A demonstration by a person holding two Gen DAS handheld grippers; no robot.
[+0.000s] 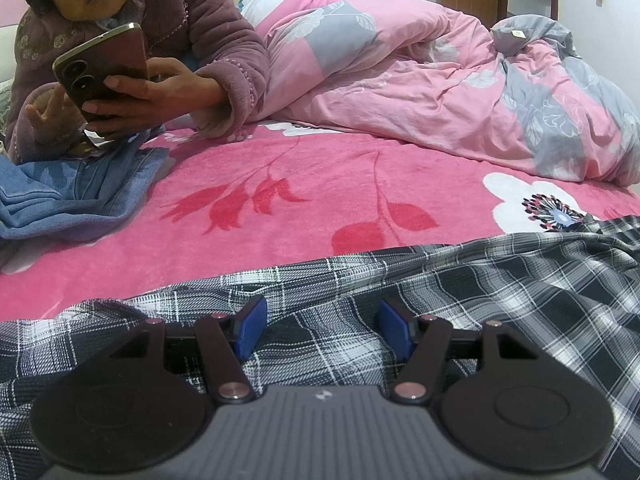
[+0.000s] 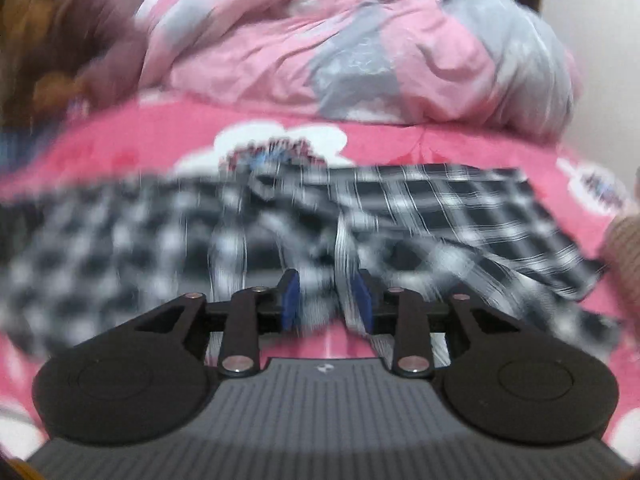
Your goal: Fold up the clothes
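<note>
So the plaid shirt (image 1: pixel 400 300) is spread out crumpled on the near part of the bed. It's thin woven cotton-looking stuff, black and grey checks with fine white lines, lots of soft wrinkles. Under it is a fuzzy pink blanket (image 1: pixel 280 184) with a plush nap, printed with red leaves on stems and a big white flower.

The left gripper (image 1: pixel 322 330) hovers right over the shirt with its blue pads (image 1: pixel 252 328) spread wide, nothing between them, just fabric lying below. Matte black arms, round black discs either side, ribbed grey body with a tiny white logo I can't read.

The right wrist view is badly motion-blurred. The right gripper (image 2: pixel 328 300) has its pads much closer together, with a bunched fold of the shirt (image 2: pixel 440 208) running up between them, so it looks clamped on the cloth, though the blur makes the contact fuzzy.

Further back there's a puffy quilt (image 1: pixel 400 80), smooth pink cotton with grey leafy patches, heaped up. On the left a person in a quilted purple jacket (image 1: pixel 192 20) holds a dark phone (image 1: pixel 104 64) with two round camera lenses. A folded blue towel-ish cloth (image 1: pixel 72 192) sits beside them.
</note>
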